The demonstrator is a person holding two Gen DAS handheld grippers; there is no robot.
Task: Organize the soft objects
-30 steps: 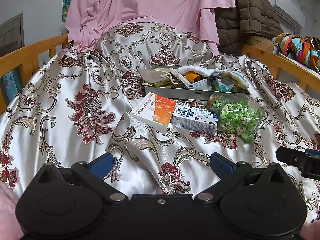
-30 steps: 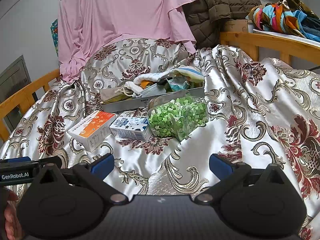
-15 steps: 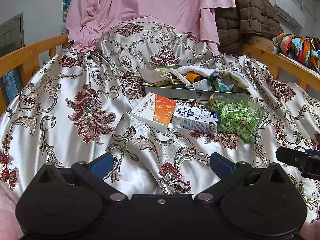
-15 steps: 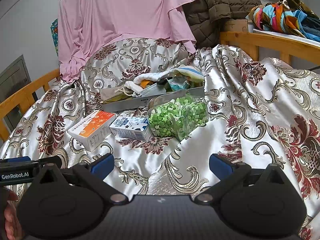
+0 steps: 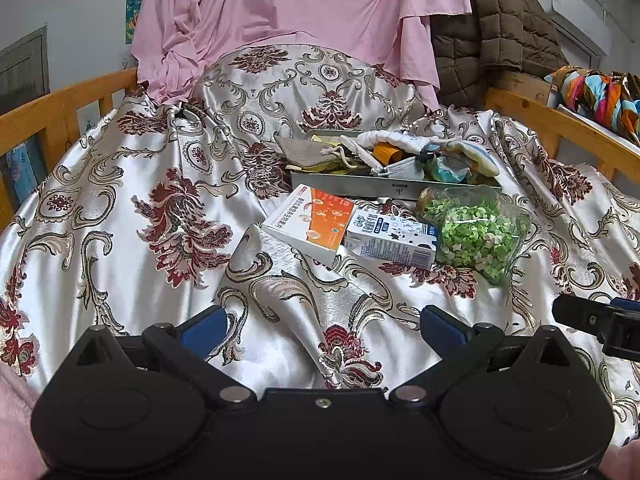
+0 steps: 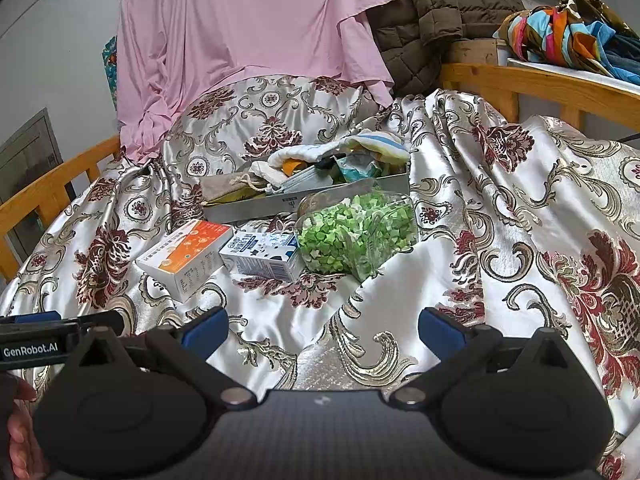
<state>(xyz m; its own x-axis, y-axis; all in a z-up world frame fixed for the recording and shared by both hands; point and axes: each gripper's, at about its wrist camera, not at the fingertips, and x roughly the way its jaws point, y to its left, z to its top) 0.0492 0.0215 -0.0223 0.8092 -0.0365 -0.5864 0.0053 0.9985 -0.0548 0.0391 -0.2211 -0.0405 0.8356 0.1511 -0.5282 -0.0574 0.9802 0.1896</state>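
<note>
Both grippers hang low over the satin bedspread (image 5: pixel 120 208), the left gripper (image 5: pixel 322 326) and right gripper (image 6: pixel 322 326) each spread wide and holding nothing. In the left view, at about 1 o'clock, a metal tray (image 5: pixel 352 186) holds the soft objects (image 5: pixel 400 152) (pouch, face mask, rolled cloths, heaped so that their edges are hard to separate). Just before it lie an orange box (image 5: pixel 312 222), a milk carton (image 5: pixel 390 240) and a clear bag of green pieces (image 5: pixel 476 232). The tray's far side is hidden.
</note>
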